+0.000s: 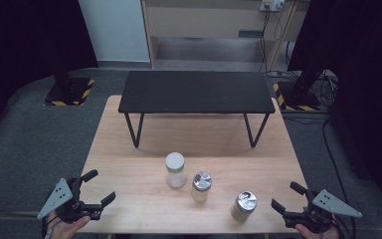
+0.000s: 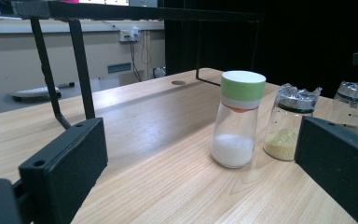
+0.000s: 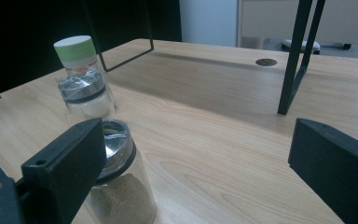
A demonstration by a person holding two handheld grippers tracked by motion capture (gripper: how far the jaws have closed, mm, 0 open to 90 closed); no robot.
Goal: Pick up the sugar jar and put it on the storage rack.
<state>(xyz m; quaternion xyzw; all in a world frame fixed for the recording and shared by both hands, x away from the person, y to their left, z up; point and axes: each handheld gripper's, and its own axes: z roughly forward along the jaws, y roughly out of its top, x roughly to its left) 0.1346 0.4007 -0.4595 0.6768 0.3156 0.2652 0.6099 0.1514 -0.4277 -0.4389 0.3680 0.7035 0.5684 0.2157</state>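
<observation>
Three glass shakers stand in a slanting row on the wooden table (image 1: 129, 149). The green-and-white-capped one (image 1: 175, 169) holds white powder (image 2: 239, 119). Yellow grains fill the middle silver-capped shaker (image 1: 201, 185) (image 2: 291, 123). The third, also silver-capped (image 1: 243, 205), holds brown powder (image 3: 121, 186). My left gripper (image 1: 101, 186) is open at the table's near left corner, its jaws wide apart and empty (image 2: 200, 158). My right gripper (image 1: 285, 195) is open at the near right corner, just right of the brown-powder shaker and not touching it (image 3: 200, 163).
A low black shelf stand (image 1: 196, 91) on thin metal legs spans the far half of the table. A leg (image 3: 294, 60) rises ahead of the right gripper. Grey carpet surrounds the table.
</observation>
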